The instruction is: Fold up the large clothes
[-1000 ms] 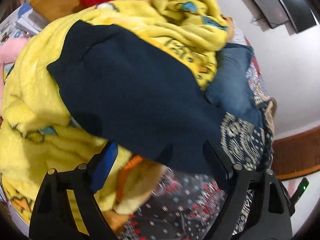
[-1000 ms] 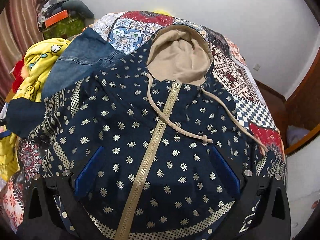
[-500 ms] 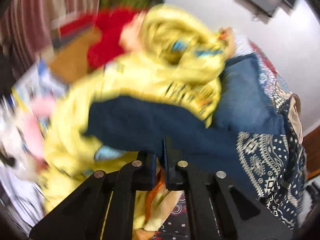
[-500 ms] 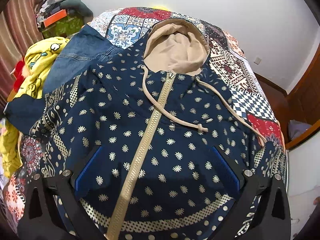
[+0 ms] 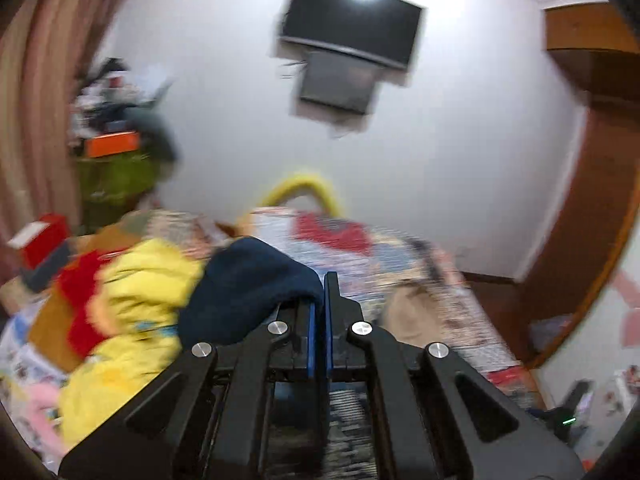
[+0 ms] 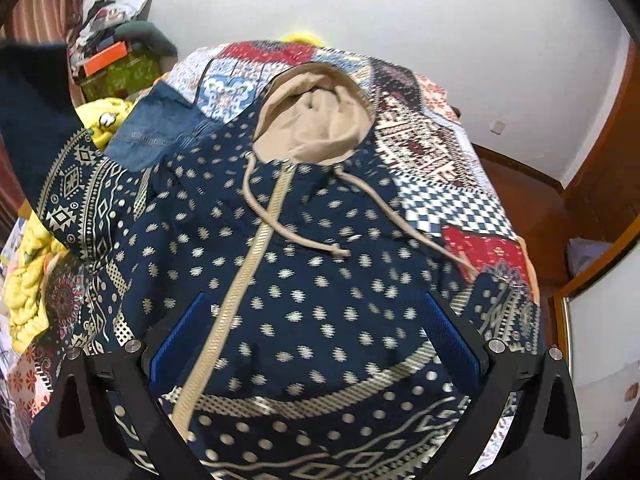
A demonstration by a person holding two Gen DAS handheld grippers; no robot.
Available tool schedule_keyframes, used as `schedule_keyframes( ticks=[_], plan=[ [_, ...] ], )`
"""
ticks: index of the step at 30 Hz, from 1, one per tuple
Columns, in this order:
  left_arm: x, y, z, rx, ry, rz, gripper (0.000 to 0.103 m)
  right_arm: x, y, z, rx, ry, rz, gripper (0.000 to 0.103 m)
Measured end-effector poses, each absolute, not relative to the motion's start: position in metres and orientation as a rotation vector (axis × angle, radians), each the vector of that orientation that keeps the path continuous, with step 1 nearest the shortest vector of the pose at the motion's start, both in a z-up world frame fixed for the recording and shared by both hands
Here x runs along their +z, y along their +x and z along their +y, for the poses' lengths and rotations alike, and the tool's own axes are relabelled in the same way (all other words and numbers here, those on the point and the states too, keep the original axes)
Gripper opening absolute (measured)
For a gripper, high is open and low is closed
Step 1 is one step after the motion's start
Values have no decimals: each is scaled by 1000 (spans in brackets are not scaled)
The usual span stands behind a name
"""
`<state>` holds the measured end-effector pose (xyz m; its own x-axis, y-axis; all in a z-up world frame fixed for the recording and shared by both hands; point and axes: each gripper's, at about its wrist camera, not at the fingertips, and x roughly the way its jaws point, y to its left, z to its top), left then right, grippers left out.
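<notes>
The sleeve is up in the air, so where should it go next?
Probably across onto the hoodie's front. The left tongs are shut on the sleeve's dark cuff, lifted beside the flat, zipped body, so laying it inward starts the fold.

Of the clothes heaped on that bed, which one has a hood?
The navy zip-up jacket with cream dots, spread flat: its beige-lined hood has drawstrings. The denim garment and yellow fleece beside it show none.

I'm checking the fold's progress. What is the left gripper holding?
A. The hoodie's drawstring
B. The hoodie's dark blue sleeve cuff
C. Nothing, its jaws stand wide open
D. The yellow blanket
B: the left gripper is shut on the sleeve cuff, and the right wrist view shows that sleeve of the hoodie raised at the left.
</notes>
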<state>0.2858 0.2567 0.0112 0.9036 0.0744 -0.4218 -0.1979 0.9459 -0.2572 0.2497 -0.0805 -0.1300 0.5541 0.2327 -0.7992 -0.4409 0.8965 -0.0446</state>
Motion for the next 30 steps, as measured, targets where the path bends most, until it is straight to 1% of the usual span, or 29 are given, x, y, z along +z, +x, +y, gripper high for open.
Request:
schedule_keyframes(
  ticks=[5,7,10,14,15,19,22,25,26,27,28,29,30],
  plan=[
    [34,329,176,-16,-242,412,2,-116,254,-109,386,-193,879,103],
    [28,349,139,-92,-213,450,2,-111,253,-119,380,-179,867,103],
    [5,371,89,-170,-154,528,2,-105,252,-138,364,-164,846,103],
    [-61,394,27,-245,-60,699,2,-105,252,-168,329,-136,843,103],
    [-87,400,12,-267,-38,769,2,-107,252,-175,321,-128,850,103],
    [-161,399,-27,-306,23,952,2,-119,256,-203,289,-83,898,103],
    [-202,394,-46,-328,41,1049,2,-129,257,-220,271,-39,938,103],
    [-224,387,-54,-363,17,1119,4,-136,256,-230,265,-4,971,103],
    [-230,384,-54,-370,13,1146,10,-138,256,-232,264,3,979,103],
    [-232,383,-53,-372,13,1163,18,-139,256,-233,265,7,986,103],
    [-233,379,-51,-372,13,1179,23,-140,255,-232,267,6,991,103],
    [-232,373,-49,-371,9,1182,37,-140,255,-230,271,1,996,103],
    [-228,367,-43,-370,1,1182,49,-140,254,-229,277,-4,998,103]
  ],
)
